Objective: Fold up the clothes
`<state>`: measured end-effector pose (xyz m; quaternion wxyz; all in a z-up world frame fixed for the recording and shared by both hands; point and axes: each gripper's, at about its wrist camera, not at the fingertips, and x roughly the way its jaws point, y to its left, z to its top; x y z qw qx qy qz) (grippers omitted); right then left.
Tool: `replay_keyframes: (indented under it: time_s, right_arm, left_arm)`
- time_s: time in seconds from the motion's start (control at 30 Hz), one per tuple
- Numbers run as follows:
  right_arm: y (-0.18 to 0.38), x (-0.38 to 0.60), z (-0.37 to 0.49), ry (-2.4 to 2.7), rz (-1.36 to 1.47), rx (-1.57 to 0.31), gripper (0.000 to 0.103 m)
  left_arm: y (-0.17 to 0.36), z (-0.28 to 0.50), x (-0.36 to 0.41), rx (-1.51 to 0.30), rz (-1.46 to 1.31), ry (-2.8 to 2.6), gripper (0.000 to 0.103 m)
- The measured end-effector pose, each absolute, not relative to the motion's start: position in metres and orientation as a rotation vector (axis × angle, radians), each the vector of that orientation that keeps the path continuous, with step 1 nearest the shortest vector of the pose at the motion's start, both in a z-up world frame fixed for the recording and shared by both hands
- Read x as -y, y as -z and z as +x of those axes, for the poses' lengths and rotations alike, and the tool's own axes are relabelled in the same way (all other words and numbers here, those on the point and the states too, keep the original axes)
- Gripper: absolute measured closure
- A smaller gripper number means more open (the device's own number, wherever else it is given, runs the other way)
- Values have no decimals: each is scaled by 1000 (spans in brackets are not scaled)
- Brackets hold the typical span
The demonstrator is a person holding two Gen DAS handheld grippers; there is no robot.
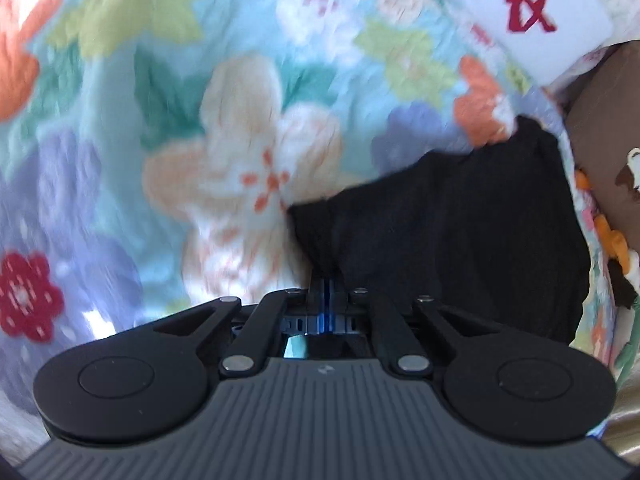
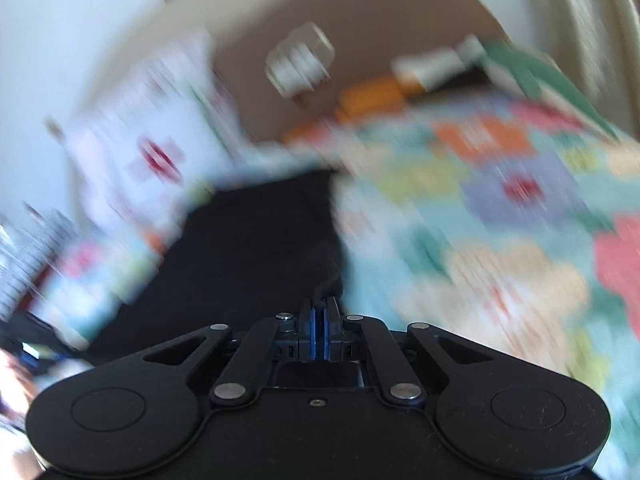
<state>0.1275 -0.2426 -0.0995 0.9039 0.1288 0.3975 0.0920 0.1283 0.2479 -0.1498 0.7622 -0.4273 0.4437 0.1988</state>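
My left gripper (image 1: 326, 280) and right gripper (image 2: 319, 306) jaws each clamp an edge of the black knit garment (image 1: 448, 240), spreading it over the floral quilted bedspread (image 1: 168, 128) for folding.

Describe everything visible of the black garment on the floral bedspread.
The black garment is plain, dark, soft fabric with faint seams or ribs, no print visible. It lies partly on the floral bedspread, bunched toward each gripper. The left gripper is shut on one gathered edge; the right gripper is shut on another part. Its type cannot be told; the right view is blurred.
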Motion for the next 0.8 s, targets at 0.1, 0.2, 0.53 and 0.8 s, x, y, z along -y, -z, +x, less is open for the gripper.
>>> replay_keyframes:
  time_s: [0.1,0.2,0.53,0.8]
  right_arm:
    - [116,253,131,-187,358,-921,97]
    - [109,249,131,-181,299,-905,97]
    - [113,249,132,-130,325,-889,50]
    - [61,261,109,-206,416,-741,40]
  left_arm:
    - [145,129,-246,-958,-902,-435,101]
    - [145,127,-248,-957,-918,-440,100]
    - [136,138,-236,-1015,-854,-362,55]
    - [93,135,-198,-1106,-492,-305,36]
